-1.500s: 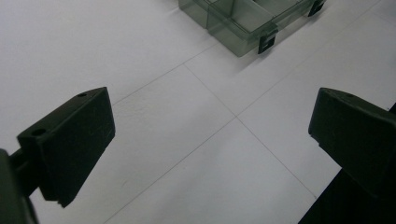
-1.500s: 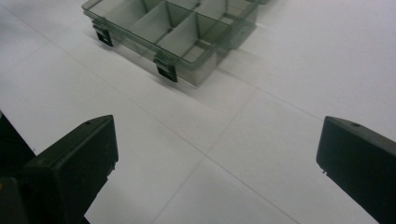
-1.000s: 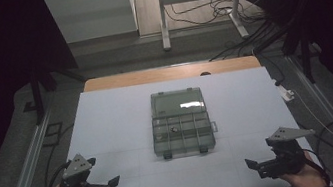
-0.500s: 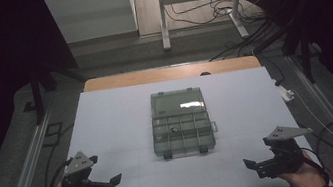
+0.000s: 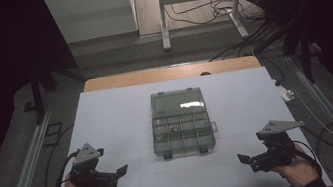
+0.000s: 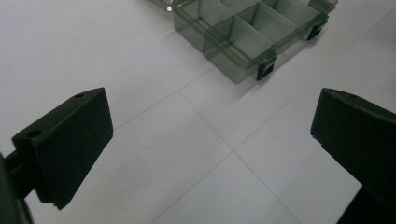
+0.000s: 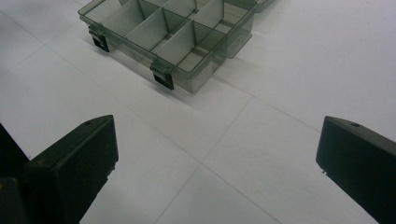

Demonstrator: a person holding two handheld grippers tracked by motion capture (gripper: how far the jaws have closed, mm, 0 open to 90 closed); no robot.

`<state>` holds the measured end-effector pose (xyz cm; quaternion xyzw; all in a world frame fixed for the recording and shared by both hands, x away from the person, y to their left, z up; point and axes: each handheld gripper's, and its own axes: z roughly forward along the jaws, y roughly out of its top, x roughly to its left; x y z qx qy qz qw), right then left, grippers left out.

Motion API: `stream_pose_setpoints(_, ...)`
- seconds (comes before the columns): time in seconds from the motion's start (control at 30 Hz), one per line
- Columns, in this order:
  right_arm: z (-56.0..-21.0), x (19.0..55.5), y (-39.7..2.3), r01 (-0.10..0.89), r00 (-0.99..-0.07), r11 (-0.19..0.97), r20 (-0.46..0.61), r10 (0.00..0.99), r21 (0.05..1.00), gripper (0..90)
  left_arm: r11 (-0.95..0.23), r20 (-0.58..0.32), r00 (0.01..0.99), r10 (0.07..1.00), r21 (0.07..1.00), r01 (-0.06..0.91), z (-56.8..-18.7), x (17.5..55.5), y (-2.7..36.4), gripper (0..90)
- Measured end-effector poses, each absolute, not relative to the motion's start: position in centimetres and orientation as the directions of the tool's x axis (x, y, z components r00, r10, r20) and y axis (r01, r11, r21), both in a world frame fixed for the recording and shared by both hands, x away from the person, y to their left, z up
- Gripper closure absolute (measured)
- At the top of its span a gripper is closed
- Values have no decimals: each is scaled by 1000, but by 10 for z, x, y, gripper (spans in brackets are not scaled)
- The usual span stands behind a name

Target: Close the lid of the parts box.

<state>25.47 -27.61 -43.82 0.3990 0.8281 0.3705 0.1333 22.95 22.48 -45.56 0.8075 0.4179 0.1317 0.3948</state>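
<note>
Clear grey plastic compartment box [image 5: 182,130], lid open toward far edge, at centre of white table sheet [image 5: 112,112], w/ small dark item [image 5: 174,129] in a mid compartment; left gripper [image 5: 116,175] near-left, right gripper [image 5: 246,160] near-right, both well apart from box.

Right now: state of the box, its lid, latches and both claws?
compartment box: open, flat on the white table, apart from both claws.
lid: swung back, lying flat on the far side.
latches: undone, two on the near wall.
small dark item: in one compartment; too small to identify.
left claw: open, empty, off the box.
right claw: open, empty, off the box.
</note>
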Motion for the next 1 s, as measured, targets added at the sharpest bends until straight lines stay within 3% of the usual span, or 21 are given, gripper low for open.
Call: stream_pose_setpoints(1.0, -437, 304, -246, 547, -681, 425, 88, 727, 721, 0, -351, -148, 681, 717, 767, 537, -468, 280, 212, 0)
